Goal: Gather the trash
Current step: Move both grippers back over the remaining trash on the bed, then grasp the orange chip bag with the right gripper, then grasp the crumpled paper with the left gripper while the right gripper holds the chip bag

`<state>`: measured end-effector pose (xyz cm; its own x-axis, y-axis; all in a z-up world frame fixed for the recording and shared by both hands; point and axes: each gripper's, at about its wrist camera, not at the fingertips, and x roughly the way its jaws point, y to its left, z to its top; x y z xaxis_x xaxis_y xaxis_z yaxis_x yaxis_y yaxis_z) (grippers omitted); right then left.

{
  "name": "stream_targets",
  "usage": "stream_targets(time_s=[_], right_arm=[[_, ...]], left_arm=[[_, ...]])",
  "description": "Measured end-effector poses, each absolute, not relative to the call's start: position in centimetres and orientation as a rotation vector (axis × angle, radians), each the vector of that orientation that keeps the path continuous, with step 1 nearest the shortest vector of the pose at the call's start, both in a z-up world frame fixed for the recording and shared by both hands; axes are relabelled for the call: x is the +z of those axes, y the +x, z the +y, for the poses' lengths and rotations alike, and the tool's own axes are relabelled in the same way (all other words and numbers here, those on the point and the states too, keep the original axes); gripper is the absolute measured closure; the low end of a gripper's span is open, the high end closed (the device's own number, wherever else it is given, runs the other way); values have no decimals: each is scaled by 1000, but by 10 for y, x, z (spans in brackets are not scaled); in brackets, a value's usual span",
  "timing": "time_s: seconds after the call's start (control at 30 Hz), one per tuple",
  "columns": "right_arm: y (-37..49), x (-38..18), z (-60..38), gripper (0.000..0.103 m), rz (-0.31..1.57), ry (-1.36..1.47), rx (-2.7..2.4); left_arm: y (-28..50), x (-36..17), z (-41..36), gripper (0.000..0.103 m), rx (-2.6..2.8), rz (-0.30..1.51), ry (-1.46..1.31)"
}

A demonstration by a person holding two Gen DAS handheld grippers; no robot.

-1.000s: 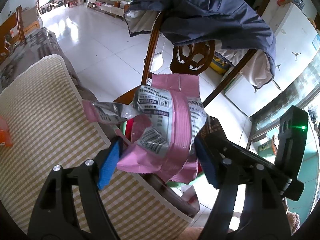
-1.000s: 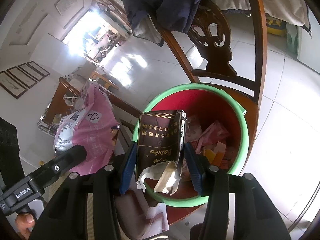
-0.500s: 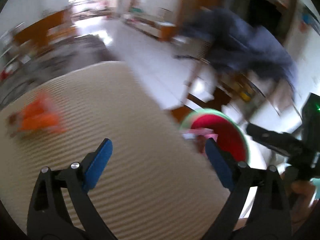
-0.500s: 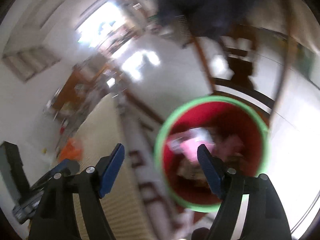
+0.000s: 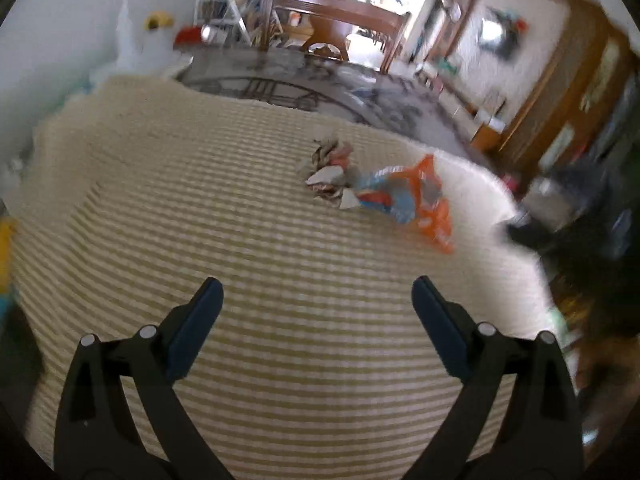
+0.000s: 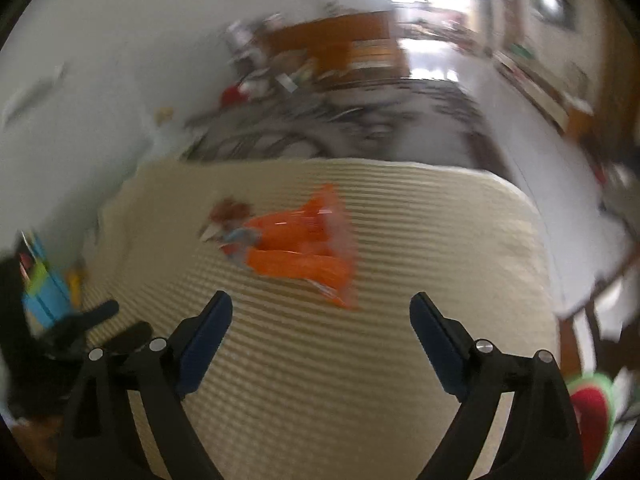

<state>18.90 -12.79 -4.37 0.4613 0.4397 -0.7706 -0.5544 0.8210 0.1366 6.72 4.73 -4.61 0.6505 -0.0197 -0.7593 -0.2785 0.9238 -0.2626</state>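
An orange snack wrapper (image 5: 416,200) lies on the cream checked tablecloth (image 5: 200,216), with a crumpled brown-and-white wrapper (image 5: 326,172) touching its left side. Both also show in the right wrist view, the orange wrapper (image 6: 300,248) and the crumpled one (image 6: 228,216). My left gripper (image 5: 316,300) is open and empty above the cloth, short of the wrappers. My right gripper (image 6: 320,312) is open and empty, just short of the orange wrapper. The red bin with a green rim (image 6: 592,412) is at the lower right of the right wrist view. Both views are blurred.
The left gripper's black body (image 6: 80,332) shows at the left of the right wrist view, beside blue and green items (image 6: 44,292). A dark patterned table surface (image 5: 320,80) lies beyond the cloth. A wooden chair (image 5: 336,20) stands behind.
Both grippers have let go of their wrappers over the bin and opened. Both have swung away from the bin to face the tablecloth and the wrappers on it.
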Motion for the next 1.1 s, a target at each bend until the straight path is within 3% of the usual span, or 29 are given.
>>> stream_targets(time_s=[0.17, 0.2, 0.23, 0.33, 0.77, 1.1], right_arm=[[204, -81, -67, 18, 889, -366, 553], [207, -87, -64, 23, 898, -382, 555], [208, -90, -63, 39, 904, -389, 559], [207, -89, -70, 60, 894, -339, 560], [82, -37, -200, 60, 905, 110, 596], [85, -45, -217, 60, 923, 191, 554]], left_arm=[[67, -43, 63, 10, 179, 830, -410], [67, -46, 66, 10, 175, 827, -456], [64, -47, 66, 10, 165, 831, -481], [68, -52, 67, 10, 152, 850, -496], [102, -63, 50, 10, 179, 858, -450], [203, -78, 41, 12, 263, 946, -324]])
